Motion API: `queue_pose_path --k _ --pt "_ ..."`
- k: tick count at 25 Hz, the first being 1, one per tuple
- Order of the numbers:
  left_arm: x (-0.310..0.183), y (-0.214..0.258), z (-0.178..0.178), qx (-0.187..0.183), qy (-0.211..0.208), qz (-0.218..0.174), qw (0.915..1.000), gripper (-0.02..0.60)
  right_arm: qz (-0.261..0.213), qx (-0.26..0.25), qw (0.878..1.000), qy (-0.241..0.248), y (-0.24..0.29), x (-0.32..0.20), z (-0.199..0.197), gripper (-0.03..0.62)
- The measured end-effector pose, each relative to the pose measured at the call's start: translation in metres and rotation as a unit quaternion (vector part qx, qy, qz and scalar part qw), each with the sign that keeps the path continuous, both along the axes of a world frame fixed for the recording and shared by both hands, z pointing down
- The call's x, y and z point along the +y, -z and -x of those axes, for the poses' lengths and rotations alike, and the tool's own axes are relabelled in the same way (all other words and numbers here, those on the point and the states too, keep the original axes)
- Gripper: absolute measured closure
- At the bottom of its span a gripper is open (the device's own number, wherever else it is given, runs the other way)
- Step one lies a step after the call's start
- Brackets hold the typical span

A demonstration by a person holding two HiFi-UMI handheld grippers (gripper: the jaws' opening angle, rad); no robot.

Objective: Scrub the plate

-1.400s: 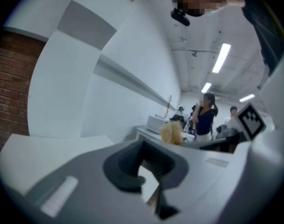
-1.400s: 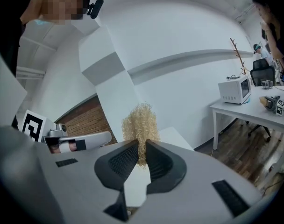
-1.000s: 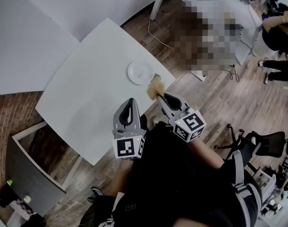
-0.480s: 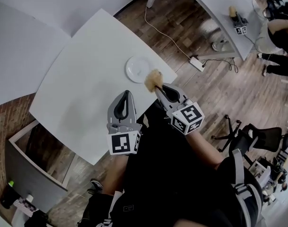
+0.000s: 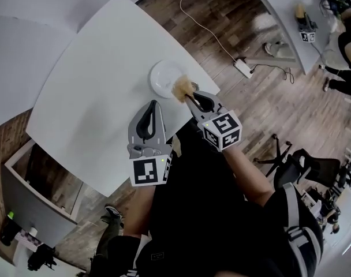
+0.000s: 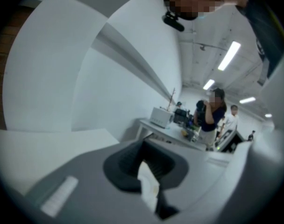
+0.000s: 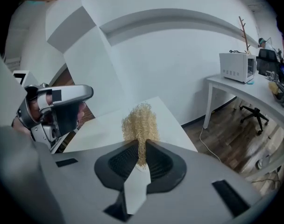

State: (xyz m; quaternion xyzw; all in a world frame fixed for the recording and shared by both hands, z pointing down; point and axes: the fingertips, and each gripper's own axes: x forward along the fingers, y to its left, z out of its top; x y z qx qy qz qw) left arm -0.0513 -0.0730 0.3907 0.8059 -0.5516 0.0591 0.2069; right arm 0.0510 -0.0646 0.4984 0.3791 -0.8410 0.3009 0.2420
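Note:
A small white plate [image 5: 164, 75] lies on the white table [image 5: 94, 91], close to its right edge. My right gripper [image 5: 187, 96] is shut on a tan wiry scrubber [image 5: 182, 88], which sits over the plate's near right rim; I cannot tell whether it touches. In the right gripper view the scrubber [image 7: 140, 124] stands up from between the jaws of that gripper [image 7: 141, 146], and the plate is hidden. My left gripper [image 5: 154, 105] hovers over the table just left of the right one, shut and holding nothing; its own view [image 6: 146, 164] shows only walls and a far desk.
Right of the table the wood floor [image 5: 262, 108] carries a power strip [image 5: 243, 68] with a cable. A white desk [image 5: 279, 16] stands at the back right, an office chair [image 5: 305, 166] at right. A grey cabinet [image 5: 37, 195] sits by the table's near left.
My right gripper has carried the scrubber forward from the table's edge to the plate's rim. The left gripper has stayed beside it, shut.

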Motion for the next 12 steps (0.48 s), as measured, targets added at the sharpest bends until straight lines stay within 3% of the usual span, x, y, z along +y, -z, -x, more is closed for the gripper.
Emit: queue_pose_path --k 12 --pt "-0.001 -0.03 -0.013 0.006 0.009 0.024 0.9997 0.577 0.066 0.033 0.996 0.041 -0.067 0.006 0.002 0.552"
